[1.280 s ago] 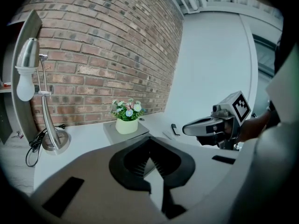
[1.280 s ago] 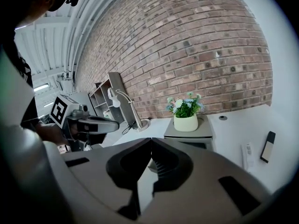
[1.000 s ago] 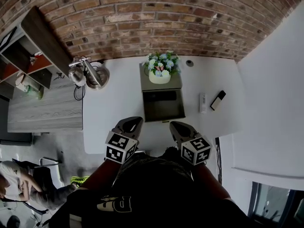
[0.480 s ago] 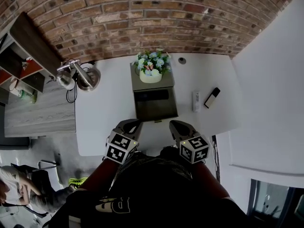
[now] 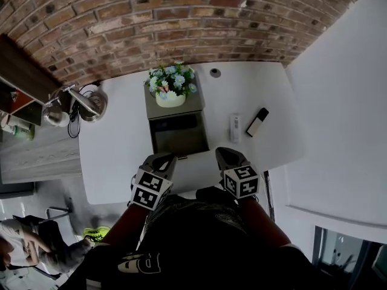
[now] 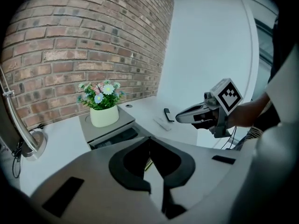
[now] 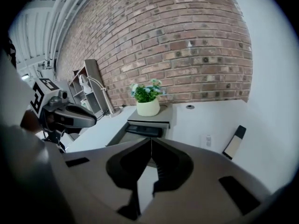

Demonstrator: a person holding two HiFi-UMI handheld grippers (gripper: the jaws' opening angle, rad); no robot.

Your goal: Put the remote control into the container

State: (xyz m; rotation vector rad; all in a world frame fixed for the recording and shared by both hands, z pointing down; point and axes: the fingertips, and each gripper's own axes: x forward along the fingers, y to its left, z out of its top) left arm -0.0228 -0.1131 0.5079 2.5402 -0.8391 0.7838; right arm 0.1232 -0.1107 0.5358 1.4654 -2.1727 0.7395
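The left gripper (image 5: 164, 159) and right gripper (image 5: 226, 153) both have their fingers pressed together on nothing, while the white remote control (image 5: 234, 127) lies on the surface (image 5: 115, 144) beside the container (image 5: 181, 144), just ahead of the nearer right gripper, with its long axis pointing away.

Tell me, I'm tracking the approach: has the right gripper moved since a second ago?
Yes. Against the container, the right gripper has shifted right, toward the white remote.

Potted flowers (image 5: 170, 84) and a desk lamp (image 5: 92, 106) stand near a brick wall (image 5: 181, 23).
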